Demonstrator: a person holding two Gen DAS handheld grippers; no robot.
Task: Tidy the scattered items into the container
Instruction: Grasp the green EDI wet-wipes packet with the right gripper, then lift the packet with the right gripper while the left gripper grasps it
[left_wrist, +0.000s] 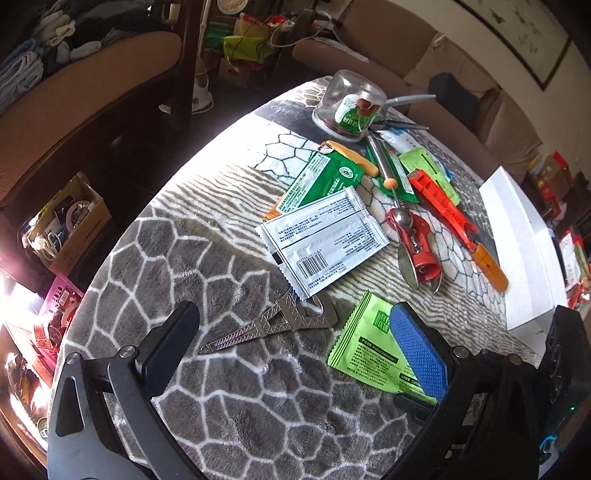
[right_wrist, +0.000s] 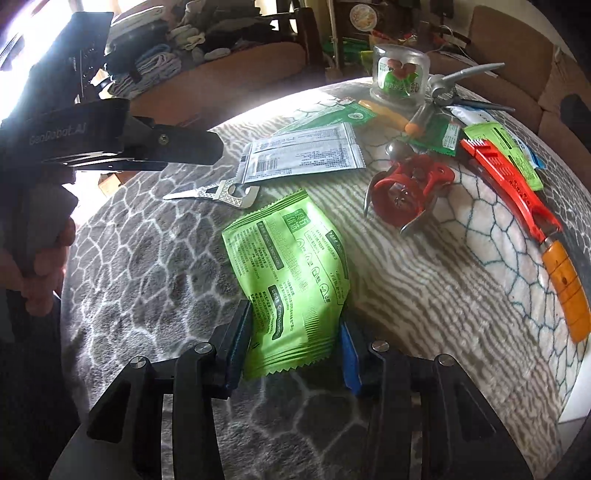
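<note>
A light green packet (right_wrist: 291, 273) lies on the grey patterned cloth (right_wrist: 147, 280); my right gripper (right_wrist: 295, 325) has a jaw on each side of its near end, pressing it so that it bows. It also shows in the left wrist view (left_wrist: 369, 343). My left gripper (left_wrist: 295, 343) is open and empty above the cloth, near a tower-shaped metal opener (left_wrist: 273, 325). A white box (left_wrist: 517, 243) stands at the right. Silver packets (left_wrist: 321, 240), a red corkscrew (left_wrist: 417, 240) and an orange-handled red tool (left_wrist: 458, 225) lie scattered.
A clear jar (left_wrist: 351, 107) with a green label stands at the far end beside grey metal tools (left_wrist: 406, 101). Dark green packets (left_wrist: 321, 181) and another light green packet (left_wrist: 432, 173) lie near it. Chairs and boxes surround the table.
</note>
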